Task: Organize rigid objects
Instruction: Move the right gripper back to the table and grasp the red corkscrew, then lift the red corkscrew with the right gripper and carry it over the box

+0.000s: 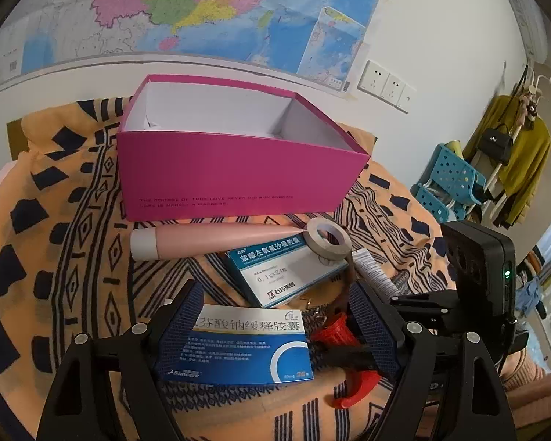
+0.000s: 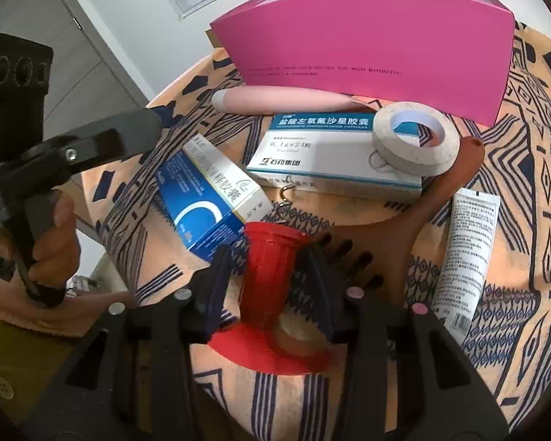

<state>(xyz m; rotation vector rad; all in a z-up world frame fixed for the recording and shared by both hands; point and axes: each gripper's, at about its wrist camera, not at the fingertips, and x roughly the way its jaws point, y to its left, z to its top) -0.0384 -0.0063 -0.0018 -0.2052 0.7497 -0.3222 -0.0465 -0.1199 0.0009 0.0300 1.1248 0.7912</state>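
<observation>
Overall progress: early; judging by the layout, nothing is sorted yet.
Pink box (image 1: 238, 172): open, standing on the patterned cloth (image 1: 55, 257); its visible interior looks bare.
Left gripper (image 1: 275, 330): jaws spread wide around the blue medicine box (image 1: 246, 349), pads not pressing it.
Right gripper (image 2: 268, 279): jaws narrowed on either side of the red plastic piece (image 2: 268, 272); pads at or near its ribbed sides, firm grip cannot be confirmed.
Waiting on the cloth: teal medicine box (image 2: 323, 150) with the tape roll (image 2: 415, 139) resting on it, pink tube (image 1: 216, 239) beside the pink box, white tube (image 2: 466, 250), brown wooden comb (image 2: 422, 213).
Remaining: probably every item still needs moving into the pink box.
</observation>
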